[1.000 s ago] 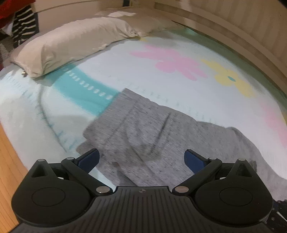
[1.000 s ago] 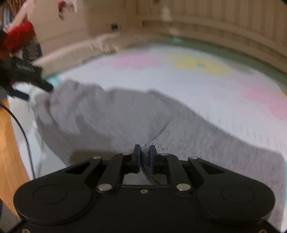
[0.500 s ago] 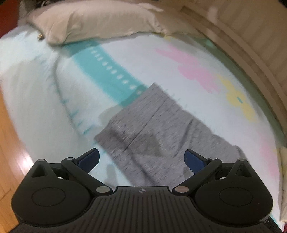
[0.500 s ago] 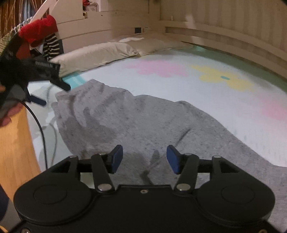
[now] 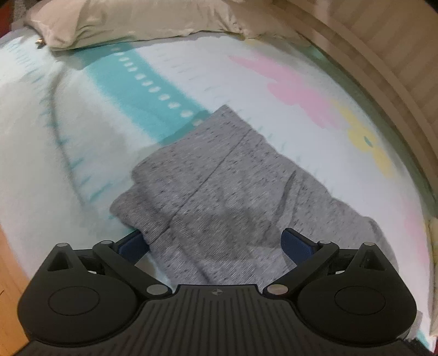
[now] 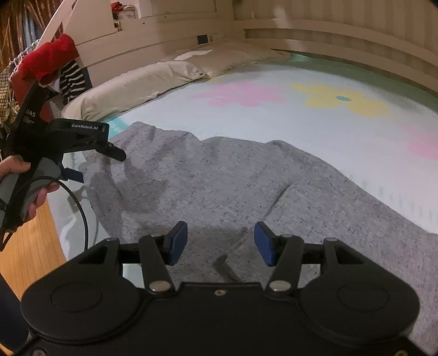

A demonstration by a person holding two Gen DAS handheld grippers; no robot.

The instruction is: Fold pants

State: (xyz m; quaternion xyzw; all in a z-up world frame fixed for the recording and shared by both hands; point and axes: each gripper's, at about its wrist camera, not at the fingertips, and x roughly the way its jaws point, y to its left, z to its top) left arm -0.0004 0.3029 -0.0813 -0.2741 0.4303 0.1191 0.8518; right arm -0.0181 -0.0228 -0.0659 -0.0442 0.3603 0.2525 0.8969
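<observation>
Grey speckled pants (image 5: pixel 219 191) lie flat on the flowered bedsheet, folded lengthwise; they also show in the right wrist view (image 6: pixel 232 186). My left gripper (image 5: pixel 216 243) is open, its jaws straddling the near edge of the pants; the left blue pad sits partly under the cloth edge. In the right wrist view it (image 6: pixel 90 153) hovers at the pants' left end. My right gripper (image 6: pixel 220 243) is open and empty, just above the pants near a seam.
Beige pillows (image 5: pixel 123 22) (image 6: pixel 153 79) lie at the head of the bed. A wooden bed rail (image 5: pixel 383 63) curves along the far side. Wood floor (image 6: pixel 32 246) lies left of the mattress. Red and striped clothes (image 6: pixel 52 60) hang on a rack.
My right gripper has opened and let go of the pants, which now lie flat. My left gripper has come down closer to the pants' edge.
</observation>
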